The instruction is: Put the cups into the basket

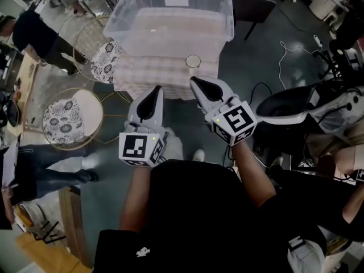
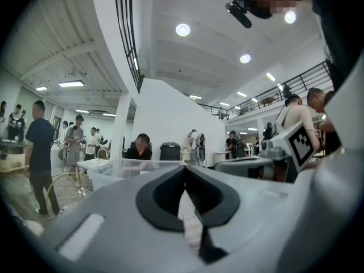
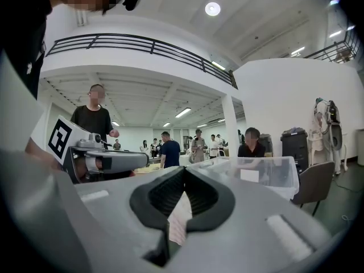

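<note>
A clear plastic bin (image 1: 170, 13) stands on a table with a checked cloth (image 1: 153, 73). One small round cup (image 1: 193, 61) sits on the cloth by the bin's near right corner. Both grippers hover side by side just short of the table's near edge, tilted upward. My left gripper (image 1: 157, 89) is shut with nothing in it, and my right gripper (image 1: 192, 79) is also shut and empty, close to the cup. In the left gripper view the jaws (image 2: 183, 170) meet, with the bin (image 2: 114, 166) beyond. The right gripper view shows its jaws (image 3: 183, 172) together and the bin (image 3: 267, 169) ahead.
Two wire chairs with flowered cushions (image 1: 63, 120) (image 1: 106, 61) stand left of the table. A dark chair (image 1: 253, 7) is behind it at the right. A black seat (image 1: 284, 104) and cables (image 1: 290, 53) lie to the right. People stand at the left.
</note>
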Demonstrator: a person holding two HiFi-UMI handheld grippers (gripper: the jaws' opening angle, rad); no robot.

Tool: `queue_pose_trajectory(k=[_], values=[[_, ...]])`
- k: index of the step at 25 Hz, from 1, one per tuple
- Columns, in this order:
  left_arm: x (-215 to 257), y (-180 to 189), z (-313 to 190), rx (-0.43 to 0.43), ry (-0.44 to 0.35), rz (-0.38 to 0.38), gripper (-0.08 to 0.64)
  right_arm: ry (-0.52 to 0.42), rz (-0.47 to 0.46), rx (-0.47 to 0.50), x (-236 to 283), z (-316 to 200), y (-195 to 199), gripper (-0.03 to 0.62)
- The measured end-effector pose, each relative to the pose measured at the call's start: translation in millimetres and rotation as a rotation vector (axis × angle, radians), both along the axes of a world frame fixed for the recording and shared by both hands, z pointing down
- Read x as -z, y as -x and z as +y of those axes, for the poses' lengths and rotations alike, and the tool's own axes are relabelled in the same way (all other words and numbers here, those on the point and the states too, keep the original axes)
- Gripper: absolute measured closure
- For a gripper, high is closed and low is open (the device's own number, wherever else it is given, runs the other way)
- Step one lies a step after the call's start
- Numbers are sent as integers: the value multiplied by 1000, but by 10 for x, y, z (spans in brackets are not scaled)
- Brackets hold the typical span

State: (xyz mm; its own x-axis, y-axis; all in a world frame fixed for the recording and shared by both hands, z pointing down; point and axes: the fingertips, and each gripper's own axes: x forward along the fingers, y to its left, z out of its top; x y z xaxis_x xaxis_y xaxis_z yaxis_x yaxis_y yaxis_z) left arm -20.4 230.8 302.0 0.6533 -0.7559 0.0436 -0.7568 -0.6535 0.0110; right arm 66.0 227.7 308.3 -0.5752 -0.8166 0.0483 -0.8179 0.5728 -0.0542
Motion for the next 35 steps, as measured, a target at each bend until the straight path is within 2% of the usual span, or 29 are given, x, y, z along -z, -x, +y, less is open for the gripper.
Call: queue_pose_trajectory(k=[14, 21, 28, 35], values=[[-37, 217, -1228, -64, 35, 23, 554, 66, 26, -91, -153, -1164, 75, 591], [-105, 328, -1692, -123, 48, 19, 554, 116, 49, -153, -302, -1611, 160, 591], [-263, 415, -2023, -172, 78, 33, 554, 203, 105, -230, -681, -1851, 95, 591], [-367, 325, -2162, -199, 115, 39, 554, 317, 191, -265, -1088, -1927, -87, 589]])
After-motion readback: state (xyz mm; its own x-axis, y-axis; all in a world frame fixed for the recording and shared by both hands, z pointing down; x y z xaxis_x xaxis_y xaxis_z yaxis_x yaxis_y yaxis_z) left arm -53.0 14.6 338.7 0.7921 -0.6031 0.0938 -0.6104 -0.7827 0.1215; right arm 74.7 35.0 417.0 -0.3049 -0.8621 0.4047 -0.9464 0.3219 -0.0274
